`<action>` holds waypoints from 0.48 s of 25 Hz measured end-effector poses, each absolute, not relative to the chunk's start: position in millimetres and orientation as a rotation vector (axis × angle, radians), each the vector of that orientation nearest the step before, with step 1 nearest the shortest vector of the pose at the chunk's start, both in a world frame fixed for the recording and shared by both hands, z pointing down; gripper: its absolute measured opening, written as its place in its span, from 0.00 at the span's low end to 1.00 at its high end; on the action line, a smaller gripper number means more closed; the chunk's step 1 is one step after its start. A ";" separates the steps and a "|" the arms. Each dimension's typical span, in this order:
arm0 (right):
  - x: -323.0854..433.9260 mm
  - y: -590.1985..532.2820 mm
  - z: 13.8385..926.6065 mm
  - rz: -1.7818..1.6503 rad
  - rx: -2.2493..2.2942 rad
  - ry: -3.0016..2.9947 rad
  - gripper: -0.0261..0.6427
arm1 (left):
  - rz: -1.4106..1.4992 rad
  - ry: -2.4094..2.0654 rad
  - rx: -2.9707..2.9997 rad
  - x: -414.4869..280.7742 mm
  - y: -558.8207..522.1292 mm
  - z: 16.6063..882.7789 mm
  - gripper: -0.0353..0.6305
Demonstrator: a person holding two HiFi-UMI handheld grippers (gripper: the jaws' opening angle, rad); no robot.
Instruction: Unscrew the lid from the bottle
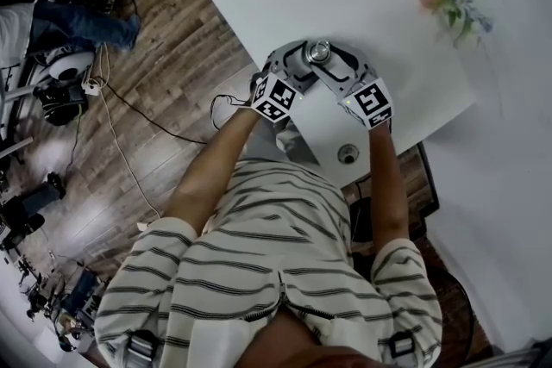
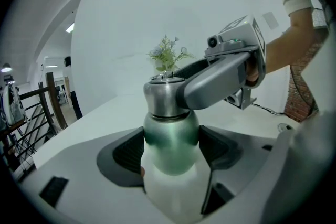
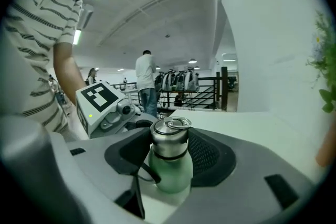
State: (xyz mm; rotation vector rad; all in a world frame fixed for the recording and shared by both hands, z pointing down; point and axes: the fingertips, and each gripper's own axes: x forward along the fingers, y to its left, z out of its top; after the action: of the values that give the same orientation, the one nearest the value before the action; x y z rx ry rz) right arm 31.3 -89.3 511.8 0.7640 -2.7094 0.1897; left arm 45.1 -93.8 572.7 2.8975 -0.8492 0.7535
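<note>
Both my arms reach to upper centre; left gripper (image 1: 299,63) clamps bottle (image 2: 170,144) body, right gripper (image 1: 338,69) clamps lid (image 3: 169,136).

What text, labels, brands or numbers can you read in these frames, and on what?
No readable text in any view.
The bottle: plain green body, no label showing.
The lid: bare metal, no print visible.
The left marker cube and the right marker cube: black-and-white square patterns only, no letters or digits.
Background gear and people: too small to show any lettering.
</note>
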 end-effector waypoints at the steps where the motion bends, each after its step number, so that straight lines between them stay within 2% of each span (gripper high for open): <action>1: 31.2 -89.1 512.0 0.186 0.710 -2.720 0.39 | 0.755 -0.848 2.898 45.2 -93.7 573.0 0.54; 7: 31.0 -86.3 512.8 0.166 0.422 -2.736 0.39 | 0.758 -0.849 2.898 46.1 -91.4 573.8 0.54; 12: 30.0 -87.2 512.1 0.162 0.379 -2.722 0.39 | 0.761 -0.850 2.897 45.6 -92.7 574.4 0.54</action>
State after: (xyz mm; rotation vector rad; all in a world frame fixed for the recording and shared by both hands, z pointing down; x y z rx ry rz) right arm 30.0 -87.2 512.1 0.3788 -2.7218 0.1618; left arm 45.6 -92.7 574.4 2.8967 -0.8496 0.7610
